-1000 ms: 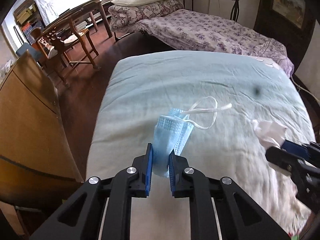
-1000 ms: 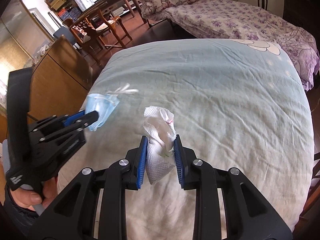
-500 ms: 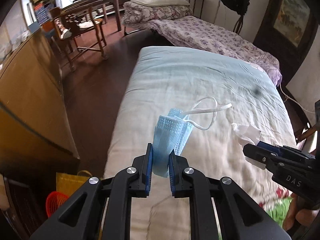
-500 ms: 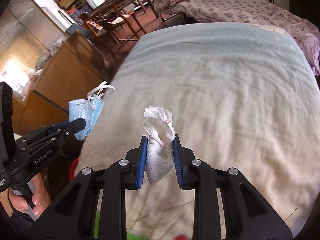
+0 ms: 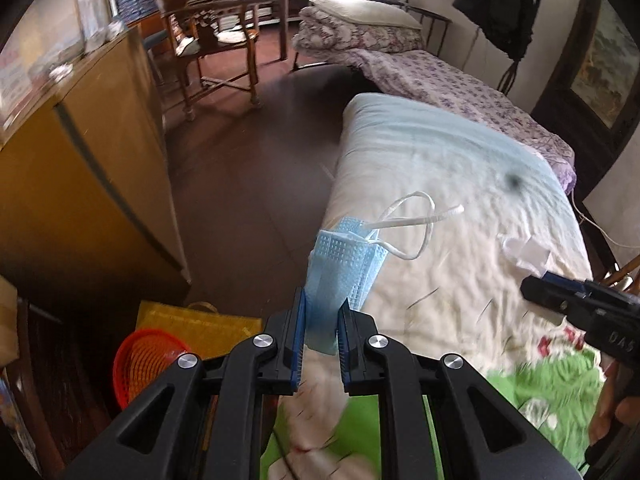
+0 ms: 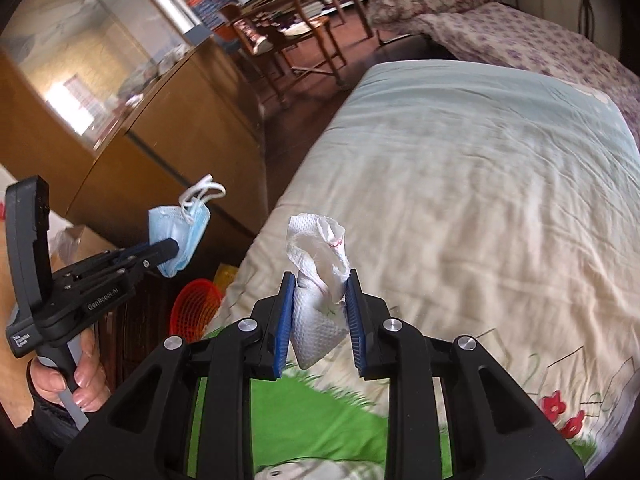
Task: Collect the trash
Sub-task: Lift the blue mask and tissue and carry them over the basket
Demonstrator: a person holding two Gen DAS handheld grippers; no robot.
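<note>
My left gripper point(image 5: 320, 320) is shut on a folded blue face mask point(image 5: 342, 270) whose white ear loops stick out to the right; it hangs over the bed's left edge. The right wrist view shows the same mask point(image 6: 178, 236) in the left gripper point(image 6: 166, 250), out over the floor beside the bed. My right gripper point(image 6: 319, 300) is shut on a crumpled white tissue point(image 6: 318, 272) above the bed's near edge. That tissue point(image 5: 526, 254) and the right gripper's fingers point(image 5: 560, 292) show at the right of the left wrist view. A red mesh basket point(image 5: 146, 364) stands on the floor below.
A wooden cabinet point(image 5: 80, 184) stands left of the bed point(image 6: 480, 184), with a strip of dark floor point(image 5: 248, 176) between. A yellow bag point(image 5: 196, 326) lies beside the red basket. A second bed point(image 5: 440, 76) and wooden chairs point(image 5: 212, 52) are further back. A hand point(image 6: 64, 372) holds the left gripper's handle.
Both grippers have drawn back and to the left from the middle of the bed toward its near left edge. The red basket and yellow bag have come into view. Both grips are unchanged.
</note>
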